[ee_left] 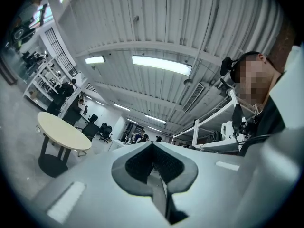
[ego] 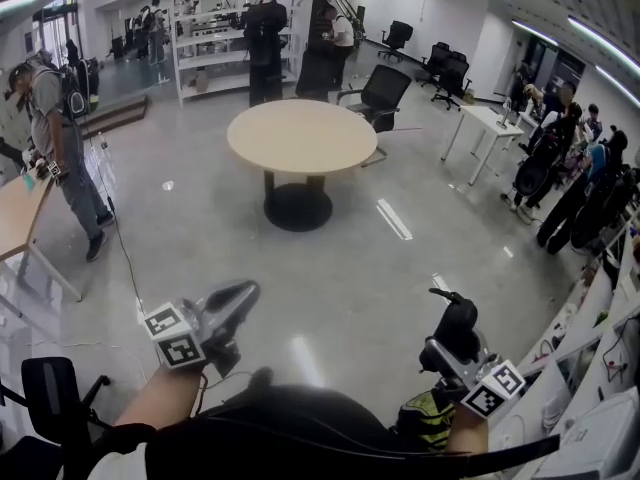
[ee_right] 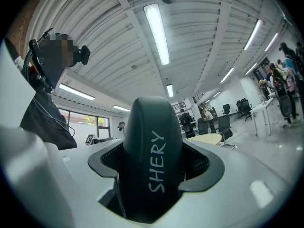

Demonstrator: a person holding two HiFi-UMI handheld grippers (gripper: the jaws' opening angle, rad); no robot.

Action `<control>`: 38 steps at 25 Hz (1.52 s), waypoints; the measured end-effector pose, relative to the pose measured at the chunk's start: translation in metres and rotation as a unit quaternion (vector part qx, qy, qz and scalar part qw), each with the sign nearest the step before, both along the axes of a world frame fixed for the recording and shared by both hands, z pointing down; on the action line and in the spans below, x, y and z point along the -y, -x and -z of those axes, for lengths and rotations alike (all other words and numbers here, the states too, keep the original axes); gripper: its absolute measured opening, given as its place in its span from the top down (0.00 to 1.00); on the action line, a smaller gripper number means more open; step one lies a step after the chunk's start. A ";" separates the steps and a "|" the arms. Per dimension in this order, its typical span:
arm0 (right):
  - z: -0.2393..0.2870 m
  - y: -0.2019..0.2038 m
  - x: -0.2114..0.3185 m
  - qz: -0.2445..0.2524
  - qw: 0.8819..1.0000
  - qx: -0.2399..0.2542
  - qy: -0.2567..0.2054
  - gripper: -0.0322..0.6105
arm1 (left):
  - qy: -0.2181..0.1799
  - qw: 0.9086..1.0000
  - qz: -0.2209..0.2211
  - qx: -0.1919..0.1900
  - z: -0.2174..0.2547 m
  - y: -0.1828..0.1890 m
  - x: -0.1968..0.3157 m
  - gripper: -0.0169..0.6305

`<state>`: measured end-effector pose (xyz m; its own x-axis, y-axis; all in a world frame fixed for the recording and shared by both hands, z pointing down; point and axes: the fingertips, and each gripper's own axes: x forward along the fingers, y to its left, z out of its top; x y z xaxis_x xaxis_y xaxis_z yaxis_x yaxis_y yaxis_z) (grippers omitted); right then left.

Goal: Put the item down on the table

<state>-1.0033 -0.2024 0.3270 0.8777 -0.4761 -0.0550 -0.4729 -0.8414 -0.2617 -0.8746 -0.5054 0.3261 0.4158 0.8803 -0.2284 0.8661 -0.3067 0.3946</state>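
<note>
A person stands on an office floor with a gripper in each hand, both low in the head view. The right gripper (ego: 452,340), at lower right, is closed on a dark rounded item (ee_right: 152,146) with pale lettering along its length. The jaws stand fairly wide apart around its body. The left gripper (ego: 240,294), at lower left, has its jaws together with nothing between them.

The round table (ego: 300,136) lies in the upper middle of the head view, well apart from both grippers, its pale top bare. The job looks to be at the carrying stage, with the item not yet over the table. The next move likely calls for crossing the open floor, bringing the right gripper down over the tabletop and opening the jaws only once the item rests on it.

The item's long axis runs along the jaws. Its rounded end points away from the person, up the frame in the head view and roughly toward the table.
</note>
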 end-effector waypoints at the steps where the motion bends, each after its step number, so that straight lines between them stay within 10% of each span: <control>1: -0.002 -0.006 -0.002 -0.005 1.000 0.002 0.001 0.37 | 0.001 1.000 -0.006 0.002 -0.002 -0.009 -0.004 0.98; 23: 0.016 -0.288 -0.038 -0.121 0.993 -0.007 -0.003 0.37 | -0.012 0.993 -0.118 -0.021 -0.005 -0.342 -0.068 0.98; 38: 0.022 -0.363 -0.277 -0.084 0.996 -0.013 0.026 0.37 | 0.003 0.994 -0.104 -0.022 0.012 -0.405 -0.315 0.98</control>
<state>-0.6403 0.0744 0.3048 0.9436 -0.3260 -0.0579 -0.3308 -0.9211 -0.2053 -0.4701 -0.1905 0.3138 0.2147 0.9446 -0.2483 0.9270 -0.1170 0.3564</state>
